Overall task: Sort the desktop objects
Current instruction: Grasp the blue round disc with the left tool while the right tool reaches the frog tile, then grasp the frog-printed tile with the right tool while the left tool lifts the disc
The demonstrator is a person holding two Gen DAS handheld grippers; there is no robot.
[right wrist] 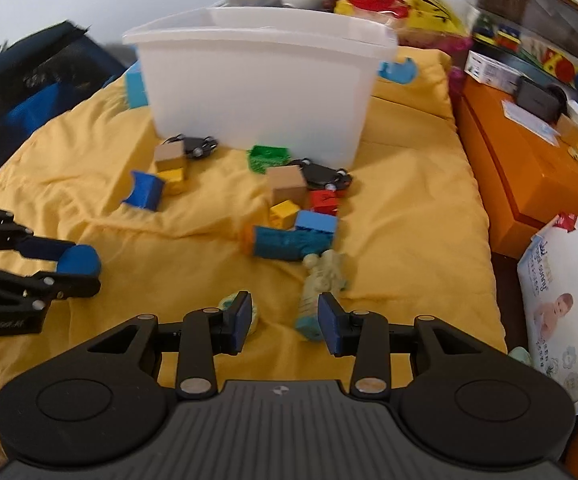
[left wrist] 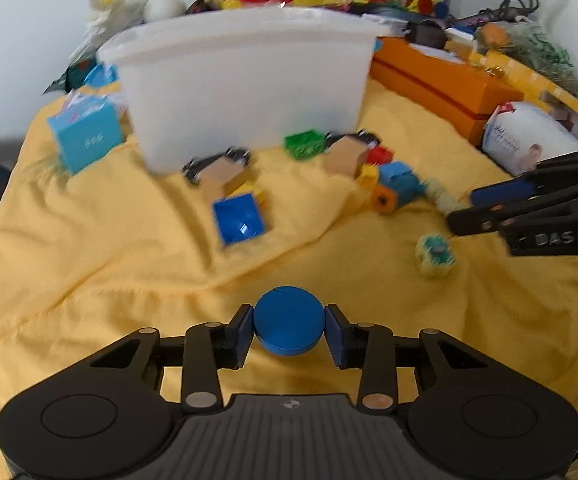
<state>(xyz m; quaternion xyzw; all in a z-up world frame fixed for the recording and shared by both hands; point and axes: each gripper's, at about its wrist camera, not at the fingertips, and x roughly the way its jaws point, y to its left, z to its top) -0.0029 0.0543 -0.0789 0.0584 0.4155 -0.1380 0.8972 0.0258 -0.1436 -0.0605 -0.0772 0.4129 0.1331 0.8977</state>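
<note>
My left gripper [left wrist: 289, 330] clamps the round blue wooden disc [left wrist: 289, 320] by its edges; it may slip. My right gripper [right wrist: 282, 318] is spread, empty.

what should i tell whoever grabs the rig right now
Left hand-held gripper: shut on the blue disc, held above the yellow cloth, short of the white bin.
Right hand-held gripper: open, empty, low over the cloth beside the pale green toy.
Loose blocks in front of the bin: green block, two tan blocks, blue scoop-shaped block, red block, yellow block.
The bin's contents are not visible.
Left to do: drop the disc, then sort the rest.
</note>
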